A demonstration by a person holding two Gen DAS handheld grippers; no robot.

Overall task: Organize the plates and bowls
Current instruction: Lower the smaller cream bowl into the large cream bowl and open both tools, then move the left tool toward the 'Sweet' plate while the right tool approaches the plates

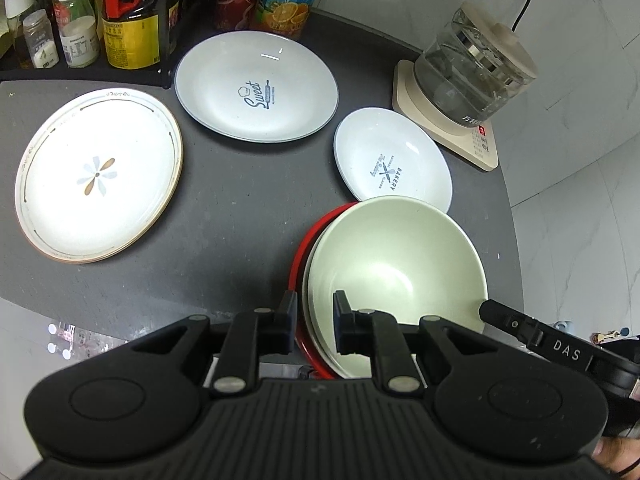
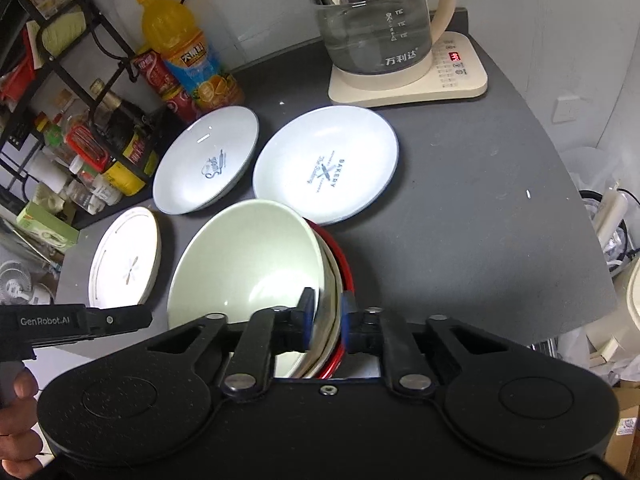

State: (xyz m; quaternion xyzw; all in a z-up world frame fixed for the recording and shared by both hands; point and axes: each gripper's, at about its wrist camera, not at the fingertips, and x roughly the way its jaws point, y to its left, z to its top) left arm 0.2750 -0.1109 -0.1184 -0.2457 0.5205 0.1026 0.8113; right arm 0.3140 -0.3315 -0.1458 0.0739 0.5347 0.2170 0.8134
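Both grippers pinch the bowl stack [image 2: 256, 280] at bottom middle, the left gripper [image 1: 314, 320] and right gripper [image 2: 326, 318] on opposite rims, probably so the green bowl [image 1: 400, 264] stays level above the surface [image 1: 240, 200].

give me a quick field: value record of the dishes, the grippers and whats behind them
stack: pale green bowl nested in a cream bowl and a red bowl
left hand-held gripper: shut on stack rim
right hand-held gripper: shut on opposite rim
plates on counter: flower plate, Sweet plate, Bakery plate, none stacked
surface: dark grey counter
behind: glass kettle, juice bottle
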